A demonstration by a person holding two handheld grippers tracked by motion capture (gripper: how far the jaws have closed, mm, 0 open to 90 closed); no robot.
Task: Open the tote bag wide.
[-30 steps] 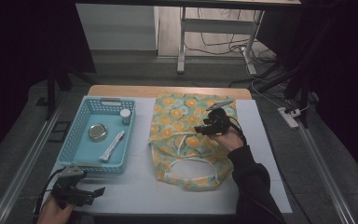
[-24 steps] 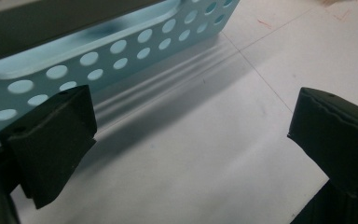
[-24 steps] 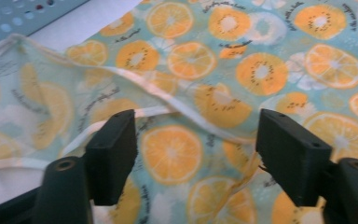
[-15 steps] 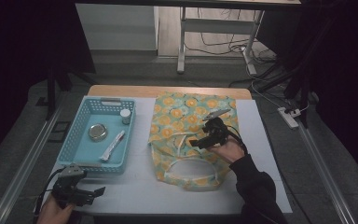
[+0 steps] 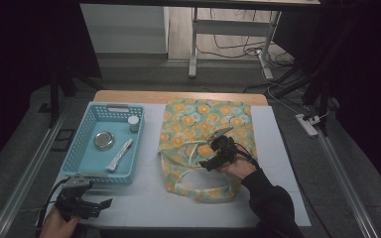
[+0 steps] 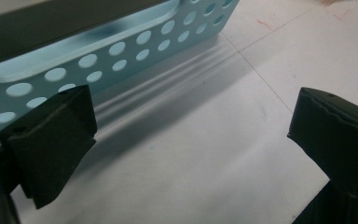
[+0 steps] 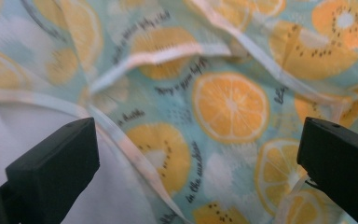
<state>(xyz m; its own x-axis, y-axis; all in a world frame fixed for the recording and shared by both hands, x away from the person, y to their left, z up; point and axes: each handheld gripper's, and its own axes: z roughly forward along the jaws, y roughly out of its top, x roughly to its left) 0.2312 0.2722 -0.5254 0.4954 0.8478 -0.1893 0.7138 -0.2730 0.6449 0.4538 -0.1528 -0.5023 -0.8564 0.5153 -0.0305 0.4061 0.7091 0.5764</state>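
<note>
**Now: one fruit-print bag, one basket, two grippers**

Centre frame lies one fruit-print bag [image 5: 206,144]; upper left, one blue basket [image 5: 79,148] holding three small items. Right gripper [image 5: 217,148] hovers over the bag, jaws just opened wide, nothing between them. Left gripper [image 5: 87,201], lower left, gapes empty. Close up, printed lettering shows on the bag.

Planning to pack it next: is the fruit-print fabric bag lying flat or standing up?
Flat: the fruit-print fabric bag lies spread on the white table cover, handles loose on top.
</note>
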